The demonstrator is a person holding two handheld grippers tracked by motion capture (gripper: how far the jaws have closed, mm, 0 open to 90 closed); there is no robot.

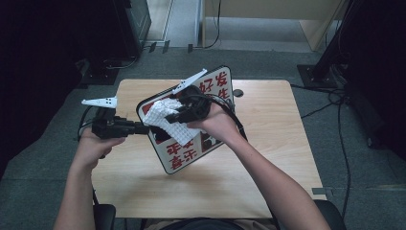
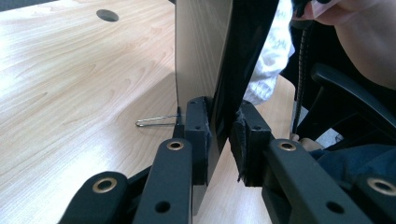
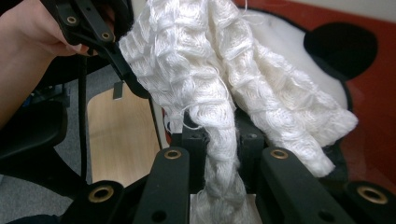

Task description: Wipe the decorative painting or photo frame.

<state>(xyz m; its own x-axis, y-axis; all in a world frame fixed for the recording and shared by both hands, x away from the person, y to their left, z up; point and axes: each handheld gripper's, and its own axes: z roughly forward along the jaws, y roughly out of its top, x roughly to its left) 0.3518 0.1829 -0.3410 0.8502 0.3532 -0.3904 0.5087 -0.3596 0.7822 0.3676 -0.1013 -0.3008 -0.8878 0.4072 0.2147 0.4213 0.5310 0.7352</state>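
Note:
A sign board (image 1: 182, 155) with red characters and a panda picture stands tilted on the wooden table (image 1: 268, 158). My left gripper (image 1: 142, 128) is shut on its left edge; in the left gripper view the pads (image 2: 198, 135) squeeze the thin board (image 2: 205, 56) from both sides. My right gripper (image 1: 178, 115) is shut on a white waffle-weave cloth (image 1: 167, 122) that lies against the board's face. In the right gripper view the cloth (image 3: 210, 70) bunches between the jaws and spreads over the panda picture (image 3: 341, 46).
A thin wire clip (image 2: 156, 121) lies on the table at the board's foot. A round cable hole (image 2: 107, 15) sits in the far table edge. Black chair arms (image 2: 355, 93) stand by the person's side. Cables run over the grey floor (image 1: 335, 115) on the right.

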